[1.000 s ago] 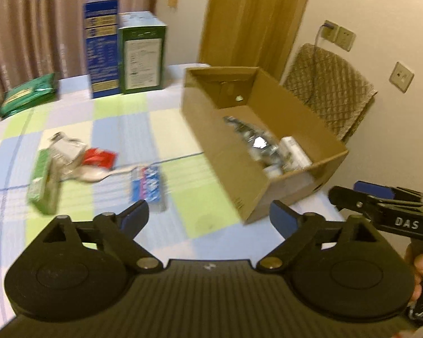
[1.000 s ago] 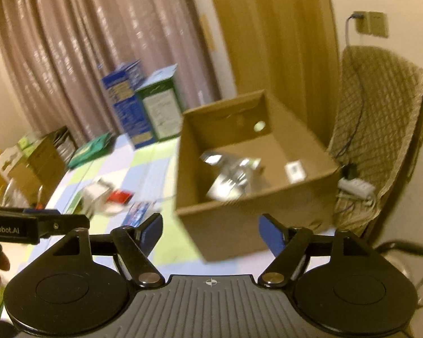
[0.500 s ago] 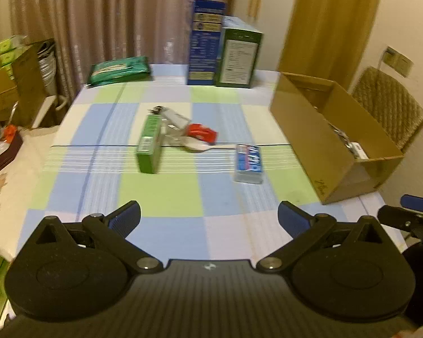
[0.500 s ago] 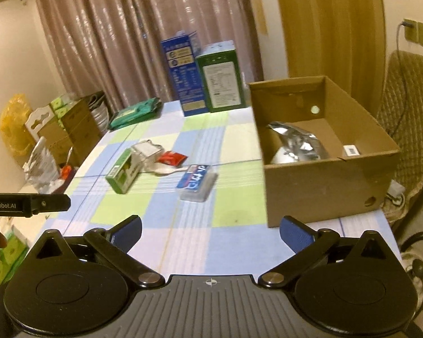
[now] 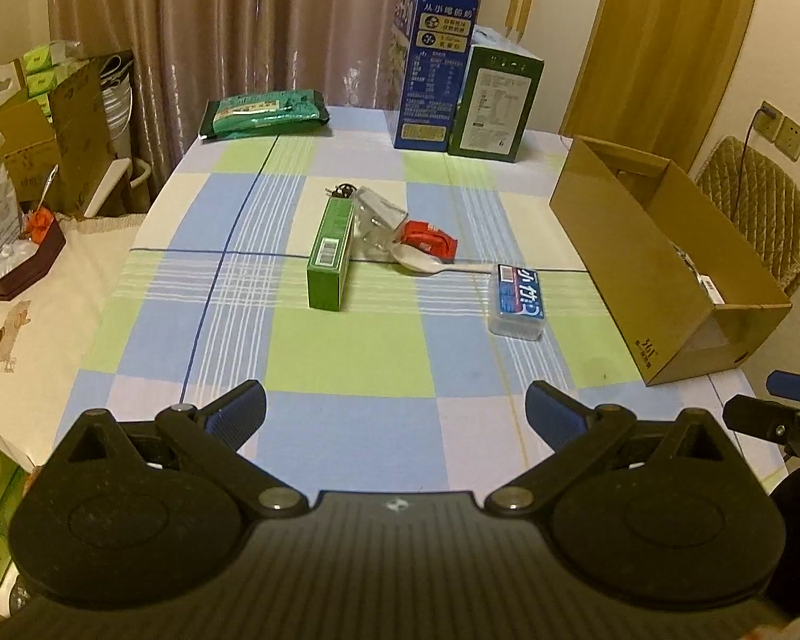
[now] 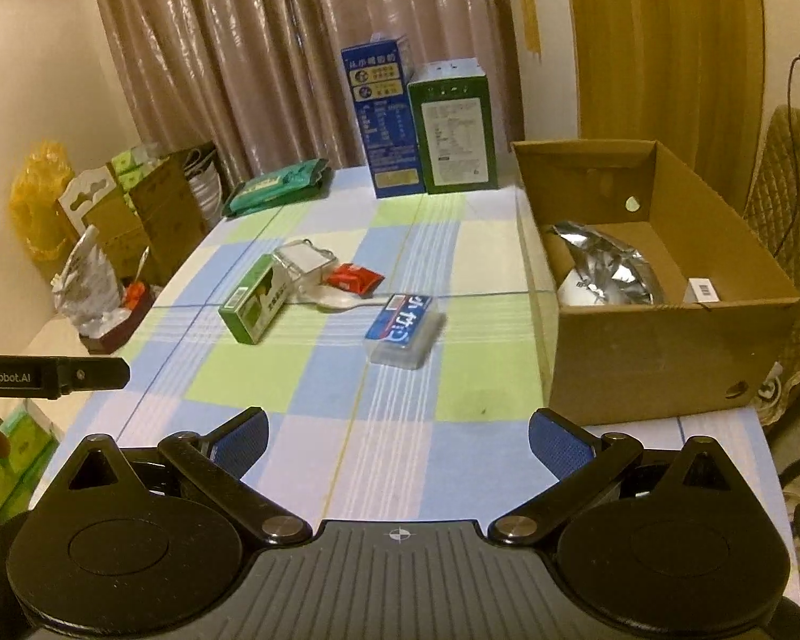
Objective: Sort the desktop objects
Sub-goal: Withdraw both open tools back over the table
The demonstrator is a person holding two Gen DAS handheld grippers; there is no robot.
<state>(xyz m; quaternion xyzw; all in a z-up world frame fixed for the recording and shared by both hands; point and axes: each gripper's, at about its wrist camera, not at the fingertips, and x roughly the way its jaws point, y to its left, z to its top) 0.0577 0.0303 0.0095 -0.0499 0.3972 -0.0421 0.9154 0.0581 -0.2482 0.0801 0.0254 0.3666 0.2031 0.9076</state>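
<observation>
Both tongs, left (image 5: 394, 408) and right (image 6: 397, 434), gape wide and empty. The case (image 6: 404, 329), spoon (image 6: 341, 300) and green box (image 6: 253, 306) lie mid-table beside the carton (image 6: 666, 352). The clustered items risk being knocked aside during a grab.

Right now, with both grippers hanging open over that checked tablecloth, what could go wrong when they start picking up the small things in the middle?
1. The white plastic spoon lies against the red snack packet and the clear plastic box, so grabbing one may drag the others.
2. The clear flat case with the blue label looks smooth and could slip from a gripper.
3. The open brown cardboard box stands at the table's edge; a bump might push it off.
</observation>
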